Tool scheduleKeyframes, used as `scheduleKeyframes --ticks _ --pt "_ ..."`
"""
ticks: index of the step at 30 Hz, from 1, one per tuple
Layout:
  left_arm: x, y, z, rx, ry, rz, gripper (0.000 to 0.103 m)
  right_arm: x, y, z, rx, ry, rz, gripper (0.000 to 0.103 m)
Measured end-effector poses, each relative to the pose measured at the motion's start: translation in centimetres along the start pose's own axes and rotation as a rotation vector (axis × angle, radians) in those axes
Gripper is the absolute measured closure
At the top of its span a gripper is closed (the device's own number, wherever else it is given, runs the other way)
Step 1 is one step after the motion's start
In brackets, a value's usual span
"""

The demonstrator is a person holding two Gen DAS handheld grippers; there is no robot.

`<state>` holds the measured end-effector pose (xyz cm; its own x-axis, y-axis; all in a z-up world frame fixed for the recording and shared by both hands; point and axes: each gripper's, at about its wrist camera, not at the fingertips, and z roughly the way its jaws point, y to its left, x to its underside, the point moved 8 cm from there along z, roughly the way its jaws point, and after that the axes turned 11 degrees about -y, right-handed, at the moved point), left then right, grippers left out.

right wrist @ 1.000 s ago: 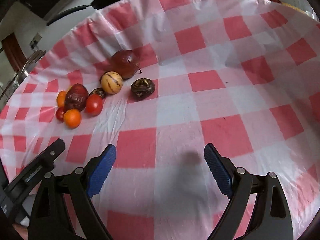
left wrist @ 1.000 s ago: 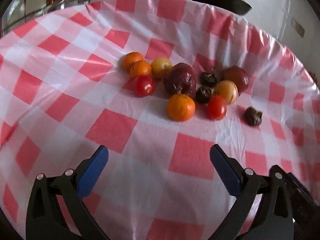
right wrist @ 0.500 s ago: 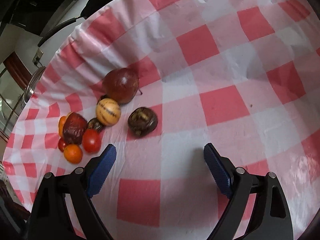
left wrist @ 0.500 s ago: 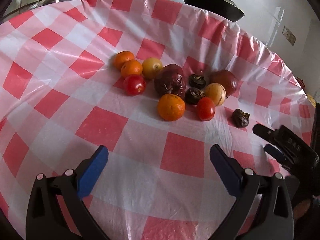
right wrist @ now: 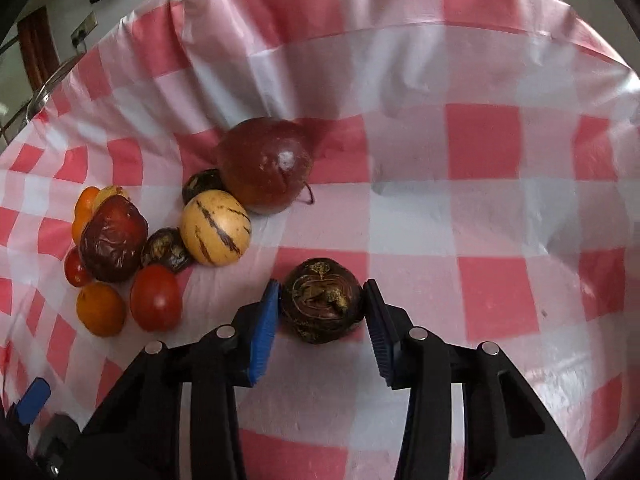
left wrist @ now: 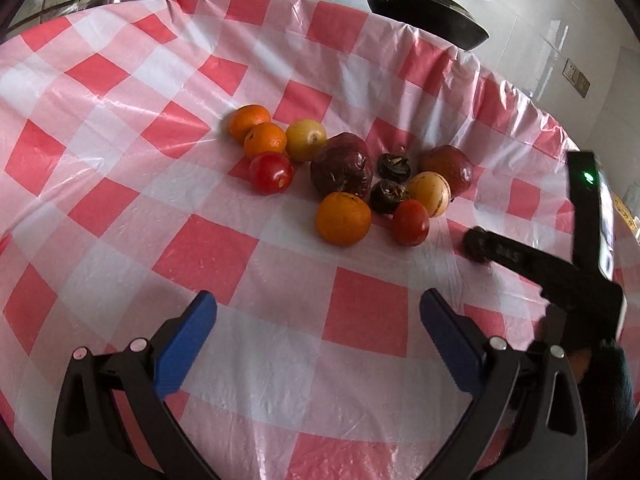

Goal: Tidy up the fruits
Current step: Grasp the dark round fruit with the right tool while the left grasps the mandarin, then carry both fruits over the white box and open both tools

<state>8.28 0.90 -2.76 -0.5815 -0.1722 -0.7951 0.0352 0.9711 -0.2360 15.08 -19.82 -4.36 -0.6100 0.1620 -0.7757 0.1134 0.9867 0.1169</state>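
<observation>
Closing on the stray dark fruit

My right tongs are clamping the dark fruit, lying right of the pile; my left tongs are hanging open, nearer me.

Thin glossy plastic, red-and-white checked tablecloth, creased and shiny over the desk. Smooth, glossy skin on the tomato; dimpled matt peel on the orange; wrinkled, leathery dark-red fruit; rough, dull brown round fruit. Ribbed blue pads, matt black plastic claw arms.
</observation>
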Motion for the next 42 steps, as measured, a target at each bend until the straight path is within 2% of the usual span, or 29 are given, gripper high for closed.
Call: scheduleKeyframes --ticks 8,10,14,17,18,19,21,28,42 --pt "-0.4 0.3 0.5 -0.045 0.022 0.006 0.002 1.1 -3.3 -3.4 -0.108 -0.117 0.273 0.061" --pt "-0.9 0.5 1.2 -0.077 0.028 0.020 0.007 1.2 -3.9 -3.0 -0.122 -0.108 0.326 0.061" --pt "-2.3 -0.4 3.9 -0.121 0.039 0.089 0.010 0.9 -3.5 -3.2 -0.144 -0.116 0.326 0.061" --pt "-2.8 -1.3 6.2 -0.118 0.061 0.107 0.015 0.9 -3.7 -3.3 -0.157 -0.113 0.331 0.061" --pt "-2.7 -1.7 6.8 -0.115 0.075 0.123 0.022 0.9 -3.6 -3.2 -0.162 -0.112 0.328 0.061" --pt "-2.6 -2.1 7.4 -0.116 0.088 0.139 0.040 1.0 -3.7 -3.5 -0.164 -0.111 0.327 0.061" --pt "-2.3 -2.3 8.0 -0.118 0.101 0.156 0.064 1.0 -3.6 -3.4 -0.170 -0.112 0.329 0.061" --pt "-1.9 -0.7 5.6 -0.082 0.037 0.095 0.064 1.0 -3.7 -3.5 -0.172 -0.116 0.333 0.061" --pt "-1.9 1.0 5.0 -0.048 -0.003 -0.033 0.064 0.9 -4.2 -3.0 -0.141 -0.117 0.364 0.061"
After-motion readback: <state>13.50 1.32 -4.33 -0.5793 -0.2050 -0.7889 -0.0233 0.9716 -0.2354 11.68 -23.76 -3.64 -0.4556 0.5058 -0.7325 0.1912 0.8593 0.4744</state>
